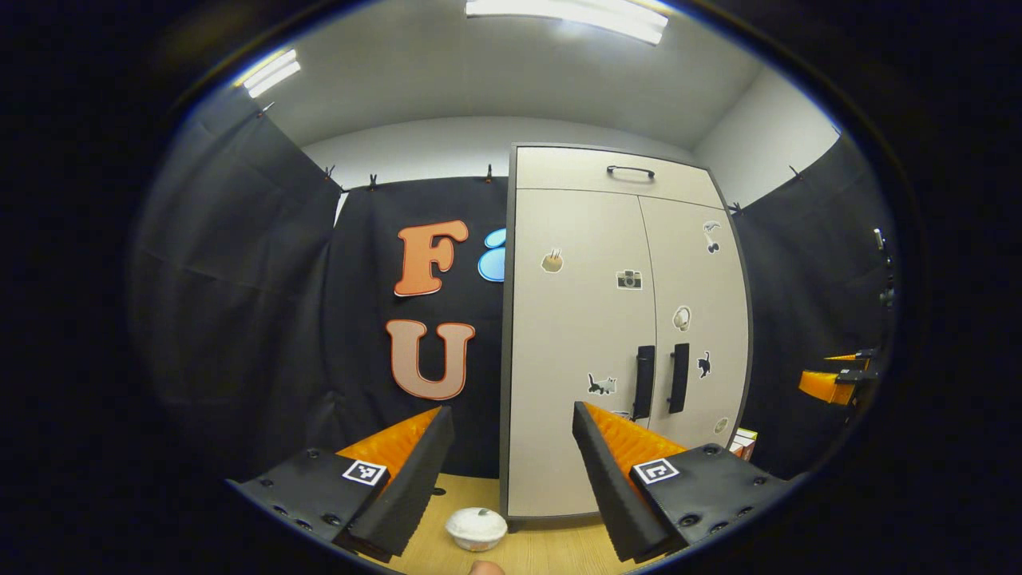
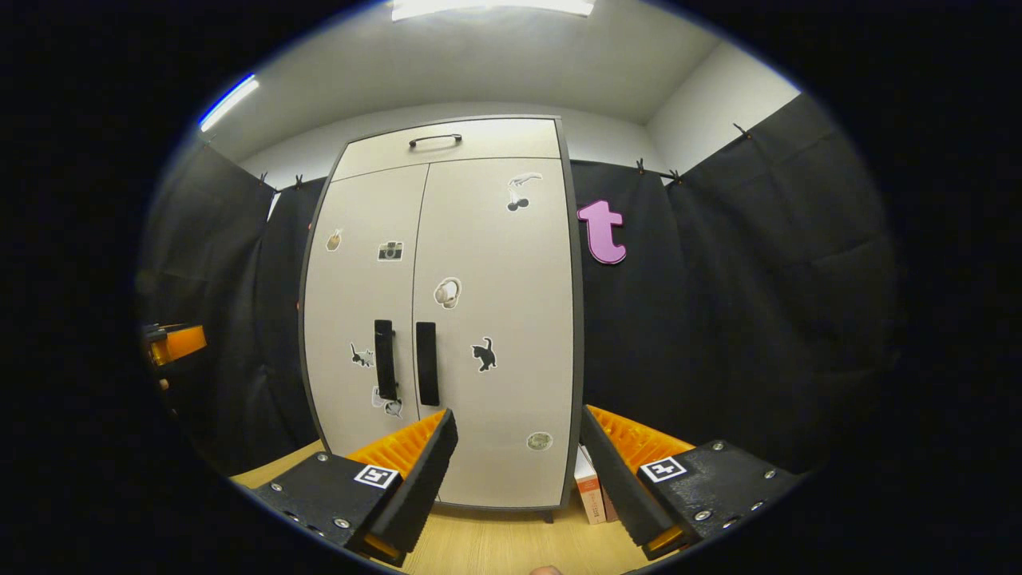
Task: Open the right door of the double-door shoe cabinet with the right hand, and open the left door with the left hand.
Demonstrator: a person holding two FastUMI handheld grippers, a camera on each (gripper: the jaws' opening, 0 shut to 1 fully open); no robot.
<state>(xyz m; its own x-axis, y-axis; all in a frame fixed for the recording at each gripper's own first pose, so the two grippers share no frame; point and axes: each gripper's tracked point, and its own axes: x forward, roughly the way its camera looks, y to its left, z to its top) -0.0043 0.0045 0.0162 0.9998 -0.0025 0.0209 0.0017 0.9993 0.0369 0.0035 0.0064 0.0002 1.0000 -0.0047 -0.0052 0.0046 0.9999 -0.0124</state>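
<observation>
Handles stood upright at the closed beige double-door shoe cabinet (image 2: 439, 319): I saw the black bar right-door handle (image 2: 426, 363) ahead and left of my empty right gripper (image 2: 517, 471), fingers spread; left gripper (image 1: 511, 471) spread too, empty, farther off.

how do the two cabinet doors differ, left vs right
The left door carries camera and walking-cat stickers; the right door has headphones and a sitting black cat. The left door's handle sits at its right edge, the right door's handle at its left edge. Both doors are shut, pale, with dark vertical handles.
</observation>
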